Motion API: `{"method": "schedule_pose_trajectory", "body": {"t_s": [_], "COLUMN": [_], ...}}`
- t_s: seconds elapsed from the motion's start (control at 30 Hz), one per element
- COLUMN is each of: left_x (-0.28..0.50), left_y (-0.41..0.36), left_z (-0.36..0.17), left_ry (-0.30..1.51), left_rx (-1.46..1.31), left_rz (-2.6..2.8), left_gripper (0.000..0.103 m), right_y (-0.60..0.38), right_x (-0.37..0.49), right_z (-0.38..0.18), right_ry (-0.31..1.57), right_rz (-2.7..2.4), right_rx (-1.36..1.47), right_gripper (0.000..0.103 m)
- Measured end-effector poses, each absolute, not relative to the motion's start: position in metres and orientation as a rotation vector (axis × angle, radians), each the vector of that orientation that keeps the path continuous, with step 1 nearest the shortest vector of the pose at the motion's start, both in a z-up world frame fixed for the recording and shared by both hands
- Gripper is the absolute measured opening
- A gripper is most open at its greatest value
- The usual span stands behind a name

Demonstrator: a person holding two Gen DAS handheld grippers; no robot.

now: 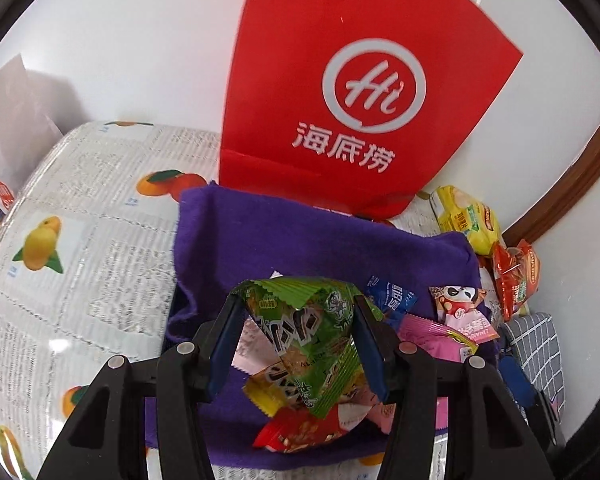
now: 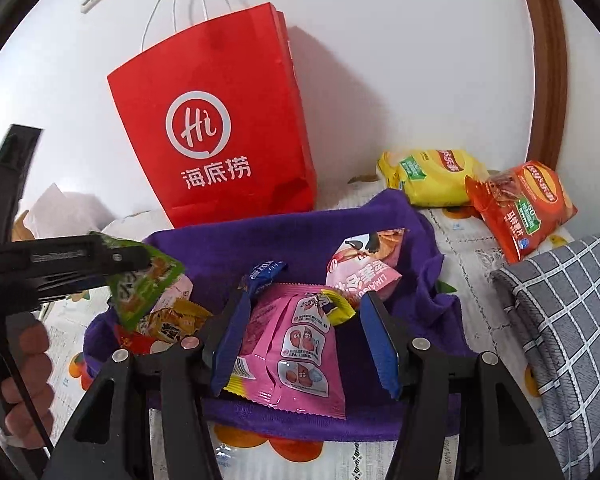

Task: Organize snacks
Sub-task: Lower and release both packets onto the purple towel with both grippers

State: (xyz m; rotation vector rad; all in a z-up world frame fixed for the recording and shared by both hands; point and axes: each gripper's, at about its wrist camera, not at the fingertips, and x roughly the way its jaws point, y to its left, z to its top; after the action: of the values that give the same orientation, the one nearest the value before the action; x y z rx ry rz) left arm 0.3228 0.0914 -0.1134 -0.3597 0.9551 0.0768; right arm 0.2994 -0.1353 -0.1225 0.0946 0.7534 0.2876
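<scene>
While your left tool (image 1: 298, 332) is pinching the crinkly green foil snack packet (image 1: 300, 320), it is risking slipping onto the purple cloth (image 1: 260, 232).

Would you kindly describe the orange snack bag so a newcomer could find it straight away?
Start at the tall red paper bag standing against the white wall, then look right past the purple cloth. Two bags lie there touching: the orange snack bag is the nearer one, overlapping the yellow bag, just behind the grey checked fabric.
</scene>
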Motion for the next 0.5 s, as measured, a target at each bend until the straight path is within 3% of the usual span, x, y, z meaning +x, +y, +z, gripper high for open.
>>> {"method": "schedule_pose_trajectory", "body": {"t_s": [0.5], "left_x": [0.347], "left_y": [0.085], "left_z": [-0.145], "left_ry": [1.059], "left_rx": [-0.322], "left_rz": [0.004], "left_gripper": [0.052], "right_y": [-0.136], "right_x": [0.306], "right_z": [-0.133], "right_ry": [0.838], "right_rz": [0.389], "right_rx": [0.214], "right_gripper": [0.058]}}
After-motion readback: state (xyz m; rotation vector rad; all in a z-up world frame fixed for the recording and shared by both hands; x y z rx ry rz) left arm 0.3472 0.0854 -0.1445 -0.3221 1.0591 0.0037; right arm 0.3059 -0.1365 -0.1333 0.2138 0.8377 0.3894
